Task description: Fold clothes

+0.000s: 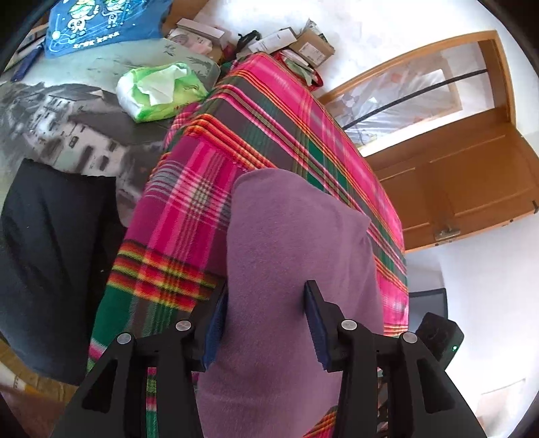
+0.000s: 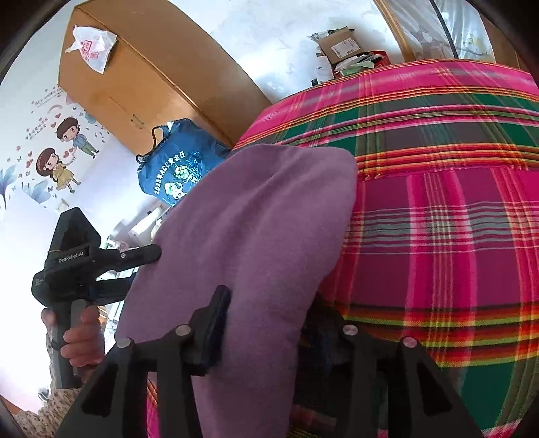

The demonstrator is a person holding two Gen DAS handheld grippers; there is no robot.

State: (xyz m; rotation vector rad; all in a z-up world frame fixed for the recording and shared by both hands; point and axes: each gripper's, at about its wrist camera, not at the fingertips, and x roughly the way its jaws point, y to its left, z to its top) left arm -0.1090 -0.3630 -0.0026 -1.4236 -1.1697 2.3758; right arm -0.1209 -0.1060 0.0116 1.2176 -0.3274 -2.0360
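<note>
A folded purple garment [image 1: 286, 236] [image 2: 252, 219] hangs over a pink, green and orange plaid blanket [image 1: 269, 118] [image 2: 438, 236] that covers the bed. My left gripper [image 1: 266, 320] grips the thick fold near one end, with its pads pressed against both sides. In the right wrist view the left gripper [image 2: 101, 256] shows from the side in a person's hand [image 2: 77, 337], with its tips at the garment's left edge. My right gripper [image 2: 269, 303] stands open around the other end. Its left finger [image 2: 219, 316] lies beside the cloth, and the cloth hides the right one.
A black garment [image 1: 50, 252] lies left of the blanket on a printed sheet. Beyond it sit a green tissue pack [image 1: 161, 91], a blue bag [image 1: 101, 23] [image 2: 178, 168] and cardboard boxes [image 1: 313, 47]. A wooden door [image 1: 454, 168] is on the right, a wardrobe [image 2: 151, 84] behind.
</note>
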